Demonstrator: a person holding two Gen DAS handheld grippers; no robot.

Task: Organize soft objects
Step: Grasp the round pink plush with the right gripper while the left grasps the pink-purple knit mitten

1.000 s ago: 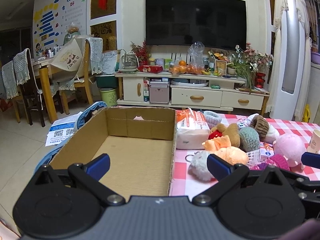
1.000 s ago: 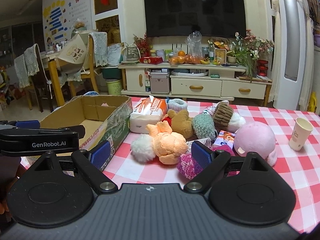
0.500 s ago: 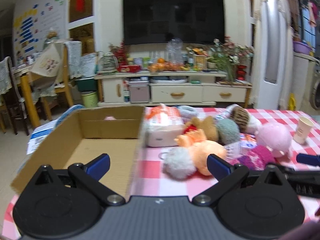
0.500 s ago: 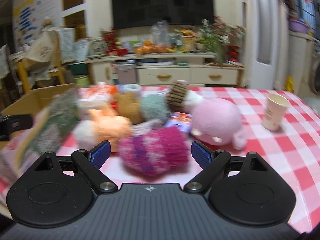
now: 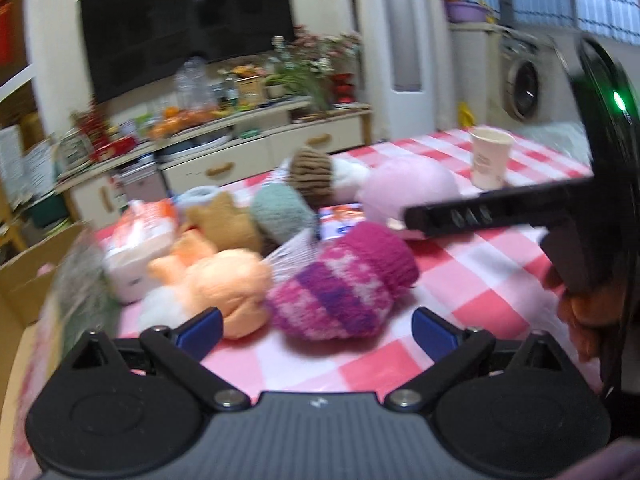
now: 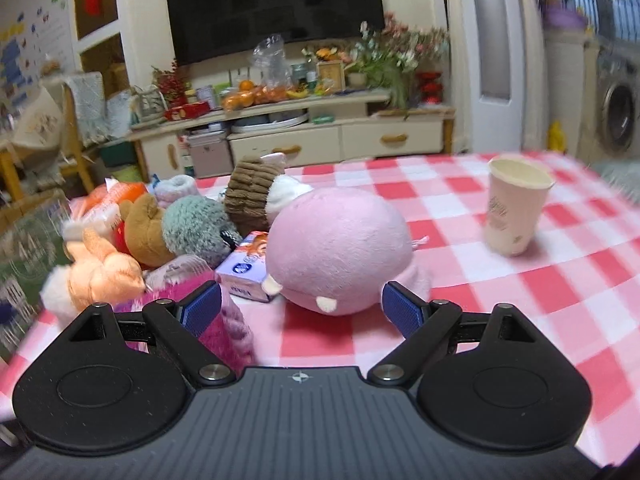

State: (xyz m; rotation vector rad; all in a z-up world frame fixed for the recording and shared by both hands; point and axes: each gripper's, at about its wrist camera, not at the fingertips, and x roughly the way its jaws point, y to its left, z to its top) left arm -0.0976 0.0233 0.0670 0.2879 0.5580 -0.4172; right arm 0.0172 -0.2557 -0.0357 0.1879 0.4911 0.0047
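The left hand-held gripper (image 5: pixel 316 328) has its jaws wide; they have just been closing a little, and the magenta knitted hat (image 5: pixel 344 284) lies on the desk (image 5: pixel 480 276) just ahead of and between the blue fingertips (image 5: pixel 200 326), which do not press on it. Just ahead and to the left of this gripper sits the orange plush (image 5: pixel 224 280), and further ahead are the teal pompom (image 5: pixel 280 212), the brown ribbed hat (image 5: pixel 312 172) and the tan bear (image 5: pixel 224 220), all packed close together. Only the left wrist view shows the cardboard box (image 5: pixel 24 276) at the far left edge, the wrapped tissue pack (image 5: pixel 136 248) beside it, and the black body of the other gripper crossing in from the right, with fingers of the person's hand (image 5: pixel 580 312) around its handle. The right hand-held gripper (image 6: pixel 300 308) also stands wide and holds nothing; the pink plush (image 6: pixel 340 248) lies directly ahead of its gap, close to the tips but clear of them. The right wrist view alone shows that toy's small white feet, the blue-and-white packet (image 6: pixel 248 272) touching its left side, and the paper cup (image 6: pixel 516 208) upright, well off to the right ahead. From this gripper the magenta knitted hat is half hidden behind the left finger (image 6: pixel 200 308). Both views are blurred towards the edges.
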